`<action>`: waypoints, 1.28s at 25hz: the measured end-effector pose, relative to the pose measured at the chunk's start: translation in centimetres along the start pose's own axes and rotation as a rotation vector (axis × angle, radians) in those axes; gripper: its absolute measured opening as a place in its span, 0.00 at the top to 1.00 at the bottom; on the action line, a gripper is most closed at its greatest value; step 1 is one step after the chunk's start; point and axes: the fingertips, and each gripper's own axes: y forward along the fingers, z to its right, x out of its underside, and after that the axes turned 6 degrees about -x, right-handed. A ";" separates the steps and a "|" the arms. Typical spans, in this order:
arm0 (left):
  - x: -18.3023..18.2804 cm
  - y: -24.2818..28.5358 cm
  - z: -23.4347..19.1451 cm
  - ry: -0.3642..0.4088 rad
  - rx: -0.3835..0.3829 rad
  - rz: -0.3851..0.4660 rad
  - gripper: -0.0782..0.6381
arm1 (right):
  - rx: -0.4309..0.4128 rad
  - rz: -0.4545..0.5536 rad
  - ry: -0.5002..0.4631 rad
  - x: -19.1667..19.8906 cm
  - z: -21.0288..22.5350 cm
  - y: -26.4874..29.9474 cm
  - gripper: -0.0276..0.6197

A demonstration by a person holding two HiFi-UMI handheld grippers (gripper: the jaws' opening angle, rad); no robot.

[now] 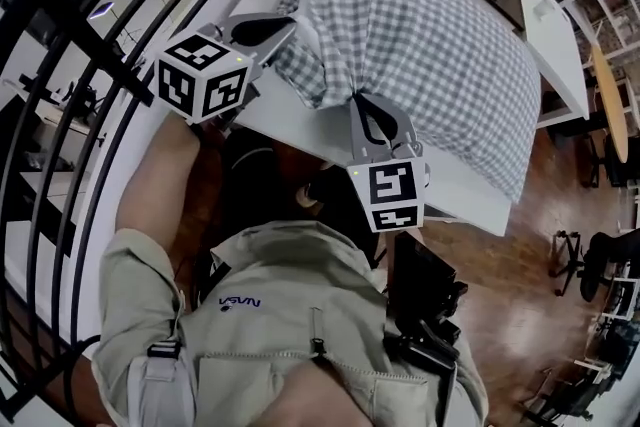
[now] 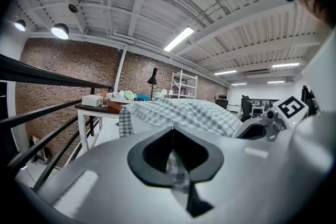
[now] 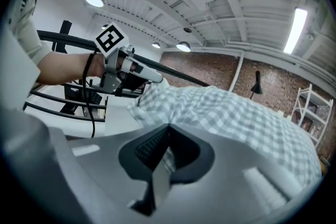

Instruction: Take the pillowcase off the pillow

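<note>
A pillow in a grey-and-white checked pillowcase (image 1: 420, 45) lies on a white table (image 1: 470, 200). My left gripper (image 1: 284, 30) is shut on the near left corner of the pillowcase, lifted off the table. In the left gripper view, checked cloth (image 2: 174, 162) shows pinched between the closed jaws. My right gripper (image 1: 357, 99) is shut on the near edge of the pillowcase, a little to the right of the left one. Checked cloth (image 3: 167, 161) sits between its closed jaws too. The pillow (image 3: 241, 118) bulges beyond both grippers.
A black metal railing (image 1: 60, 105) runs along the left. Wooden floor (image 1: 540, 245) lies to the right of the table, with chairs and shelving beyond. A small side table with a white box (image 2: 92, 100) stands past the pillow's far end.
</note>
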 end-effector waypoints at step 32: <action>1.3 -0.9 -1.6 -0.009 0.021 -0.096 0.87 | -0.002 -0.245 -0.077 4.8 4.1 -3.5 0.95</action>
